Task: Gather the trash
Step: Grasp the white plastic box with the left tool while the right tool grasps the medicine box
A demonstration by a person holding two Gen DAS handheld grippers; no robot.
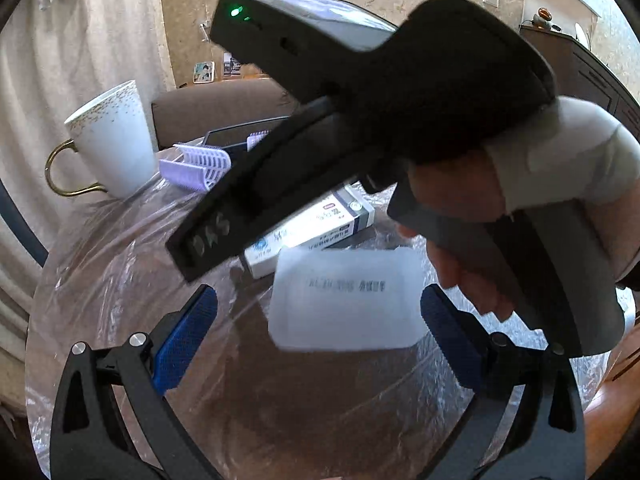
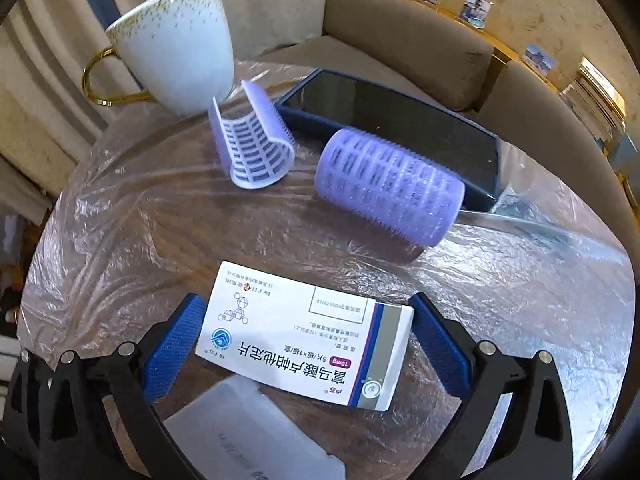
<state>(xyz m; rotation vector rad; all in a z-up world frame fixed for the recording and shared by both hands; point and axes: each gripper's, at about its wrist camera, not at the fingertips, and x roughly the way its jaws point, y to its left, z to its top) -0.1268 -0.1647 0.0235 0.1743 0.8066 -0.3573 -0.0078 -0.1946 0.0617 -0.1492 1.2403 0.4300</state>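
Observation:
A white medicine box (image 2: 308, 344) lies on the plastic-covered round table, between the blue pads of my open right gripper (image 2: 306, 344); the pads stand just off its two ends. A frosted white packet (image 2: 248, 436) lies just in front of it. In the left wrist view the packet (image 1: 344, 300) lies between the pads of my open left gripper (image 1: 320, 332), with the medicine box (image 1: 316, 232) behind it. The right gripper's black body (image 1: 360, 120) and the hand on it hang over the box.
A white mug with a gold handle (image 2: 176, 44) stands at the table's far left. Two purple hair rollers (image 2: 252, 144) (image 2: 388, 188) and a dark phone (image 2: 400, 128) lie beyond the box. A brown sofa (image 2: 408, 40) is behind the table (image 2: 120, 220).

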